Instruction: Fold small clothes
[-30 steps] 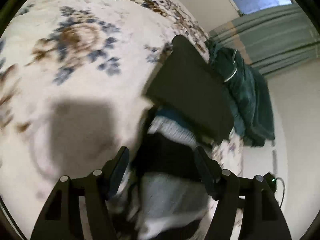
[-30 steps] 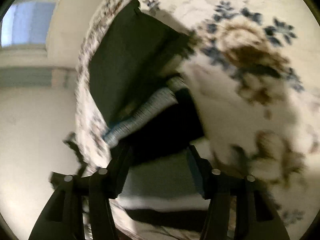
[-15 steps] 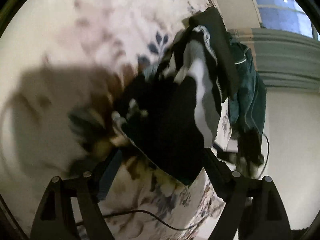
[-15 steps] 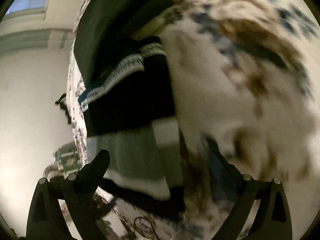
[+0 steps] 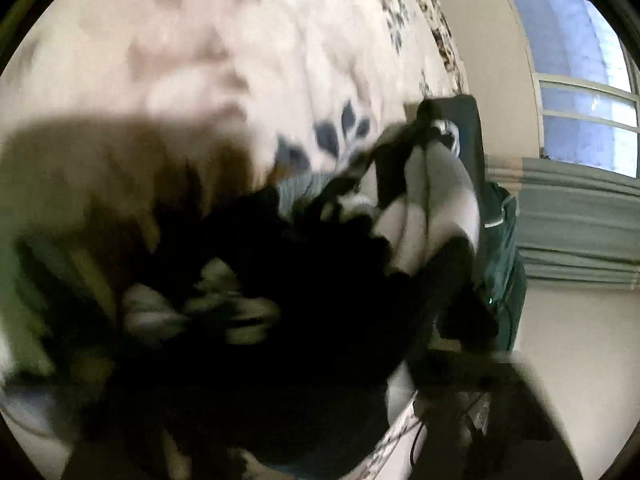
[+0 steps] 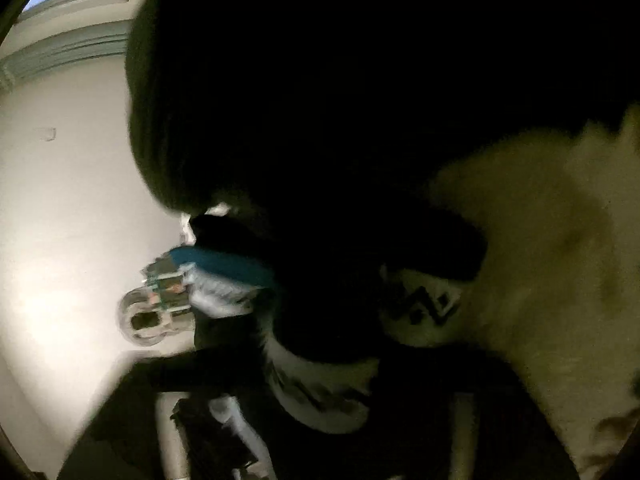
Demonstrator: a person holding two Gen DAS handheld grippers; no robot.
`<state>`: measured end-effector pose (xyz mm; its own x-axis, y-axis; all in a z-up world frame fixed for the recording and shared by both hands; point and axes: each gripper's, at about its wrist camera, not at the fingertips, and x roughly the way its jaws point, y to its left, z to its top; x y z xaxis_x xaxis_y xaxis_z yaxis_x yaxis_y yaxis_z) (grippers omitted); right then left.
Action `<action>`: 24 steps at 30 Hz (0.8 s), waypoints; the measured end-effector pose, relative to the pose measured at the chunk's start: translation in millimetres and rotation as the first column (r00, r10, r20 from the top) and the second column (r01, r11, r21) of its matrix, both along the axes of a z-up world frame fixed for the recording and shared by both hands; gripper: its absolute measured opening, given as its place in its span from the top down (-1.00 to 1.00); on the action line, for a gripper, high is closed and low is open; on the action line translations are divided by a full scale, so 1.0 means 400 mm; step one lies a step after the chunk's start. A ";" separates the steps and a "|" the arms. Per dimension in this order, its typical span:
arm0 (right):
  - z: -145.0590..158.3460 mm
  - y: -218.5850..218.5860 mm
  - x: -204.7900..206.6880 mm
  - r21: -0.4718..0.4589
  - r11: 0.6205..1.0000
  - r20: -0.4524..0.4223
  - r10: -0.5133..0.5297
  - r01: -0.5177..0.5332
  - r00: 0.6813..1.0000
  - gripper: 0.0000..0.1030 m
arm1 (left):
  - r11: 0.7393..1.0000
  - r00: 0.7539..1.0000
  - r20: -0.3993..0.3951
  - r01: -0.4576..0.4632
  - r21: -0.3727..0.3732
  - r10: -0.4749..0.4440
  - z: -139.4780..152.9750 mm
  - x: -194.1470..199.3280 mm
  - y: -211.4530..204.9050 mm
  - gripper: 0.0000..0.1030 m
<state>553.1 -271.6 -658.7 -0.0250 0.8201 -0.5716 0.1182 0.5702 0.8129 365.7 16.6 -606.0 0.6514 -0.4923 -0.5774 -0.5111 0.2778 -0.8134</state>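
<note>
Left wrist view first, from the near edge outward: the left gripper is lost in blur and shadow, and its fingers cannot be picked out from the dark garment (image 5: 312, 300) that fills the near half of the picture. Its jaws have just been closing, and black cloth with pale striped bands lies across where they should be. Whether the pads actually pinch that cloth I cannot tell. The right wrist view says much the same of the right gripper: its jaws have also just been closing, with the same black cloth crowding the lens and a white patterned band (image 6: 420, 308) and a blue band (image 6: 228, 264) close in front, yet no fingertip shows clearly, so its grip is equally uncertain. A second ago both tools stood wide above the garment, with the floral bedspread (image 5: 240, 60) plain around it; now both cameras are low and nearly buried in fabric (hence the darkness). I judge this to be the grasp that starts a fold, with the garment still bunched on the bed's right edge, not yet laid flat. Farther off, a dark folded piece (image 5: 468, 128) lies beyond it, a teal garment (image 5: 504, 248) is heaped just right of that, and a grey curtain (image 5: 580, 216) hangs below the window (image 5: 576, 52).
</note>
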 end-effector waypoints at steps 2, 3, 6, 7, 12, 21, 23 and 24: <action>0.029 -0.024 -0.039 0.028 0.998 0.012 -0.049 0.049 0.999 0.59 | 0.999 1.000 -0.005 0.029 0.041 -0.029 0.029 0.023 0.016 0.64; 0.042 -0.039 -0.058 0.038 0.996 0.011 -0.077 0.076 0.997 0.61 | 0.996 0.998 0.001 0.060 0.062 -0.060 0.052 0.037 0.023 0.67; 0.094 -0.092 -0.161 0.057 0.982 -0.005 -0.179 0.179 0.984 0.65 | 0.986 0.990 0.007 0.136 0.098 -0.137 0.115 0.075 0.061 0.70; 0.117 -0.110 -0.223 0.052 0.976 -0.013 -0.213 0.213 0.977 0.65 | 0.982 0.988 0.007 0.152 0.108 -0.153 0.128 0.082 0.074 0.70; 0.156 -0.129 -0.554 0.043 0.947 -0.124 -0.311 0.318 0.942 0.67 | 0.930 0.942 -0.005 0.332 0.156 -0.335 0.195 0.149 0.116 0.67; 0.044 -0.157 -0.840 -0.176 0.943 -0.278 -0.324 0.283 0.904 -0.14 | 0.742 0.786 -0.242 0.618 0.261 -0.569 0.099 0.170 -0.012 -0.30; 0.069 -0.203 -0.840 -0.217 0.941 -0.265 -0.313 0.260 0.912 -0.14 | 0.774 0.822 -0.203 0.570 0.274 -0.533 0.140 0.136 0.008 -0.30; 0.081 -0.226 -0.840 -0.245 0.938 -0.266 -0.310 0.246 0.913 -0.14 | 0.786 0.835 -0.188 0.551 0.282 -0.517 0.155 0.115 0.017 -0.30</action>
<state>217.3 -361.9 -626.4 -0.0066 0.6861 -0.7275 0.5128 0.6269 0.5866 411.7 23.3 -544.0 0.2714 -0.5283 -0.8045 -0.2754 0.7583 -0.5908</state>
